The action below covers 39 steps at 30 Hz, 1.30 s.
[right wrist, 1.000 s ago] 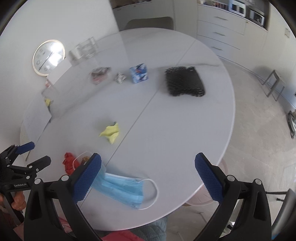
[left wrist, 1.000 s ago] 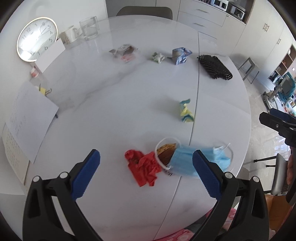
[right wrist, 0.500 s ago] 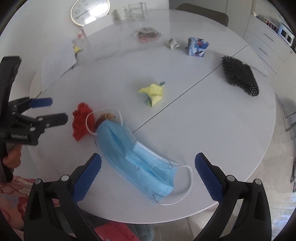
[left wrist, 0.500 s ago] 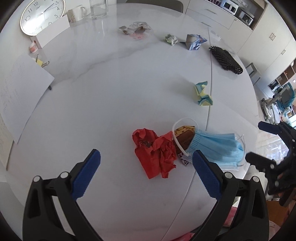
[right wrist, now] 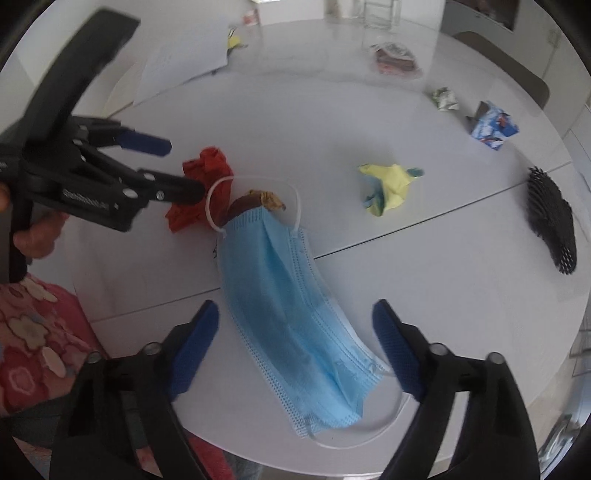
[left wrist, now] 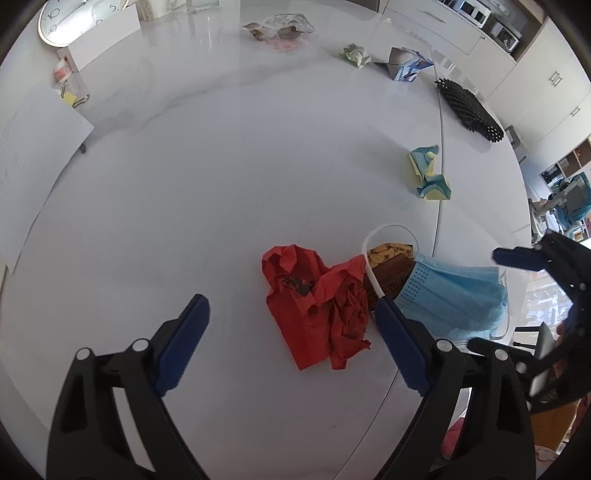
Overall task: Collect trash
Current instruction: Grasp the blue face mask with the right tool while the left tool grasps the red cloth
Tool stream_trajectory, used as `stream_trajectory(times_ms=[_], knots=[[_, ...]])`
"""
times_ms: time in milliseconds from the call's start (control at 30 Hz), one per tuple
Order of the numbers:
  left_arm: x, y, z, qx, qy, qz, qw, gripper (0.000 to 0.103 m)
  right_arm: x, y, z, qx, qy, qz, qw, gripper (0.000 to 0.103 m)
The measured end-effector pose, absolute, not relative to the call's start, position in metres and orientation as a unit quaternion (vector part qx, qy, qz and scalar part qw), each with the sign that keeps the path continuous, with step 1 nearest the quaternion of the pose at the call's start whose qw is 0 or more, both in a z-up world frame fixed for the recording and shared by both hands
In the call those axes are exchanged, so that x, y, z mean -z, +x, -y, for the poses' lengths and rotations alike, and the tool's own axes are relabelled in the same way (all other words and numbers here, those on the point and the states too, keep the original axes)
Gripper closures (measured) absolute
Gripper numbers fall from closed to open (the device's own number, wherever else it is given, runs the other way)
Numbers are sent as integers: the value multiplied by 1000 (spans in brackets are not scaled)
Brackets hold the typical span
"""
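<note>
Through the left wrist camera, seven pieces of trash are lying on the round white table (left wrist: 221, 184): a crumpled red paper (left wrist: 317, 302), a brown snack wrapper (left wrist: 389, 271), a blue face mask (left wrist: 454, 299), a yellow-and-blue paper wad (left wrist: 430, 173), a blue carton (left wrist: 408, 66), a small pale green wad (left wrist: 355, 54) and a clear crumpled packet (left wrist: 277, 29). One black mesh piece (left wrist: 469, 110) is sitting at the far right of the table. The left gripper (left wrist: 291, 325) is pointing down over the red paper, its jaws closing, with the paper between them but not yet pinched. The paper is creased and folded, with a dark printed mark near its middle. This view alone is showing one clock (left wrist: 70, 18) and the gripper's right pad just beside the wrapper and the mask's white ear loop.

Through the right wrist camera, the same seven pieces are showing, somewhat blurred. The right gripper (right wrist: 295, 332) is hovering over the near end of the mask (right wrist: 291, 317), its jaws closing, the mask between them but neither pad pressing it. The mask is pleated, lying lengthwise away from the camera, its far end draped over the wrapper (right wrist: 255, 201). Only here are the person's hand (right wrist: 37, 236) on the left gripper (right wrist: 181, 168) and a floral pink garment (right wrist: 37, 339) visible.
</note>
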<state>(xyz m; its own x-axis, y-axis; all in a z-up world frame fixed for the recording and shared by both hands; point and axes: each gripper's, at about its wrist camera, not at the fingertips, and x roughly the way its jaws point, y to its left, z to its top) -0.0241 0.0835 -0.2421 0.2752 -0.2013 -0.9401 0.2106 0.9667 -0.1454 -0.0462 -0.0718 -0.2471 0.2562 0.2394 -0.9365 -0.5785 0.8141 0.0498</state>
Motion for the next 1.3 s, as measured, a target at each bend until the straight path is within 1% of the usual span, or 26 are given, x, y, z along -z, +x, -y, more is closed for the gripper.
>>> stream_trajectory(times_ms=[33, 67, 133, 167, 200, 233, 333, 900, 1033, 1067, 1100, 1133, 1200, 1233, 1300], knots=[[242, -25, -84, 128, 3, -587, 799, 16, 251, -45, 70, -265, -160, -554, 773, 38], [241, -25, -84, 128, 2, -587, 800, 16, 254, -45, 69, -268, -164, -557, 769, 43], [239, -27, -85, 129, -2, -586, 800, 16, 257, -45, 68, -273, -168, -563, 762, 58], [239, -27, -84, 128, -2, -585, 801, 16, 256, -46, 68, -277, -166, -564, 760, 63], [239, -27, -84, 127, -1, -585, 801, 16, 256, -47, 68, -282, -161, -566, 758, 70], [239, -28, -84, 128, 0, -584, 801, 16, 255, -48, 69, -286, -159, -566, 757, 73], [241, -29, -83, 126, 4, -585, 802, 16, 249, -52, 70, -292, -152, -561, 759, 77], [247, -23, -78, 133, 1, -593, 794, 16, 200, -45, 111, -267, -8, -523, 809, 77], [251, -22, -74, 132, 3, -599, 790, 20, 183, -47, 124, -246, 17, -514, 822, 77], [252, -21, -73, 131, 4, -600, 790, 21, 181, -50, 127, -242, 19, -511, 824, 77], [253, -21, -72, 130, 5, -601, 788, 26, 179, -51, 129, -238, 22, -510, 826, 77], [256, -21, -71, 131, 5, -606, 785, 29, 176, -53, 132, -234, 24, -509, 828, 77], [260, -21, -70, 131, 7, -614, 778, 39, 171, -56, 138, -223, 27, -507, 833, 77], [261, -21, -69, 135, 3, -617, 775, 41, 170, -57, 141, -218, 29, -506, 834, 77], [261, -22, -68, 138, 3, -615, 776, 51, 167, -56, 146, -209, 35, -506, 836, 77]])
